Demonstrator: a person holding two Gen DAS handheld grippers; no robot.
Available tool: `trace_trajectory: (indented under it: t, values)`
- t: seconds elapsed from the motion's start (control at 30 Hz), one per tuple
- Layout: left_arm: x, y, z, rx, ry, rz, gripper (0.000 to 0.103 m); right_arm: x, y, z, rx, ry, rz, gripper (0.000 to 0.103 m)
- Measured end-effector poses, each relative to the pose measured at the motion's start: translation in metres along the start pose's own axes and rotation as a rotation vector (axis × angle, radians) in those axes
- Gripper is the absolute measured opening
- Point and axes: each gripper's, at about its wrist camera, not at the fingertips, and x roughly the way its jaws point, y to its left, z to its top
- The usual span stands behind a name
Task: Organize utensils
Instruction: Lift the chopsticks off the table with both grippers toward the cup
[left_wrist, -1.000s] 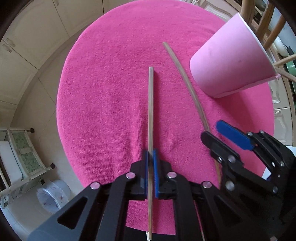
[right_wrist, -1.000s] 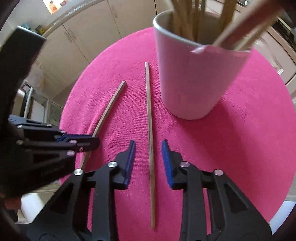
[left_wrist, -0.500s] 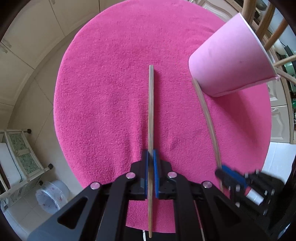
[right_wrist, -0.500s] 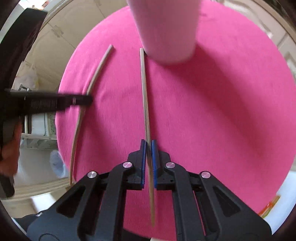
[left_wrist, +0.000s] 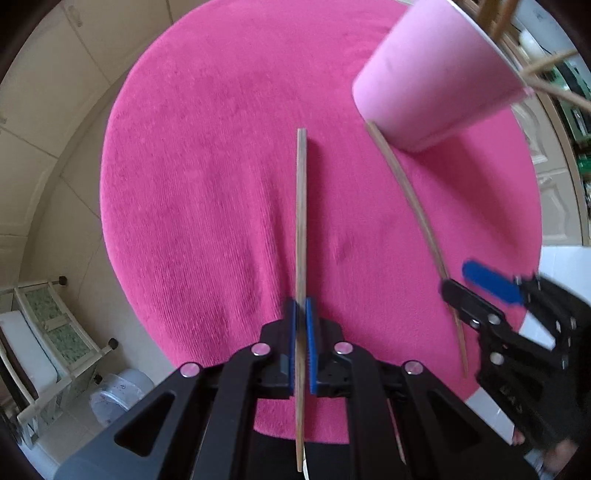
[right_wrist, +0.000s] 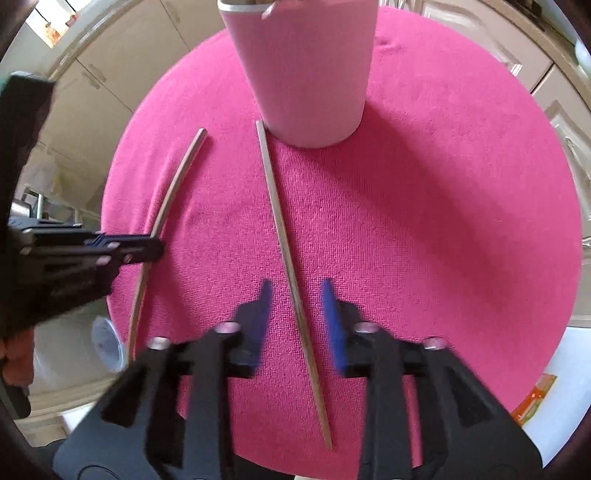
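Left gripper (left_wrist: 302, 314) is clenched on one chopstick (left_wrist: 301, 221). Right gripper (right_wrist: 297, 295) has just been opening; 2nd chopstick (right_wrist: 284, 243) is untouched btwn its jaws. Cup (right_wrist: 306, 74) rim is cut off.

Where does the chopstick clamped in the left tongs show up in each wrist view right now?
Left wrist view: the clamped chopstick runs straight up the middle, pinched in the left tongs.
Right wrist view: the same chopstick is the curved one at left, crossed by the left tongs.
Shared landmark: the pink cup, with the other chopstick ending at its base.
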Motion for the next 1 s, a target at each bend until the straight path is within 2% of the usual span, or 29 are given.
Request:
trace_trajectory:
  t: [0.03,0.13,0.17,0.23,0.3,0.37,0.6,0.67,0.87,1.0]
  values:
    - [0.0,0.001,-0.003,-0.002,0.001,-0.002,0.006,-0.001,0.003,-0.004,0.0,-0.012,-0.001,0.04]
    - [-0.001,0.005,-0.002,-0.017,0.006,-0.018,0.006,-0.002,0.007,0.003,-0.007,-0.041,-0.001,0.04]
    - [-0.001,0.005,-0.002,-0.021,0.008,-0.018,0.006,0.0,0.009,0.007,-0.012,-0.042,-0.002,0.035]
    - [-0.002,0.001,0.0,-0.01,0.005,-0.005,0.006,0.007,0.017,0.014,-0.028,-0.043,-0.01,0.031]
    - [-0.001,-0.001,0.002,-0.002,0.008,0.003,0.006,0.013,0.024,0.022,-0.05,-0.037,-0.011,0.019]
    - [-0.002,-0.002,0.004,-0.009,0.013,0.003,0.006,0.016,0.028,0.034,-0.067,-0.022,-0.008,0.014]
    - [-0.002,-0.004,0.007,-0.004,0.016,0.017,0.006,0.03,0.036,0.051,-0.131,0.034,-0.026,0.011]
    - [-0.002,-0.007,0.004,0.003,0.002,0.026,0.006,0.029,0.034,0.049,-0.144,0.032,-0.03,0.006]
    - [-0.01,-0.012,-0.002,0.01,-0.048,0.047,0.006,0.018,0.018,0.026,-0.137,0.012,-0.007,0.006]
    - [-0.023,-0.017,-0.006,0.029,-0.111,0.059,0.006,0.009,0.012,0.01,-0.133,-0.001,0.006,0.006]
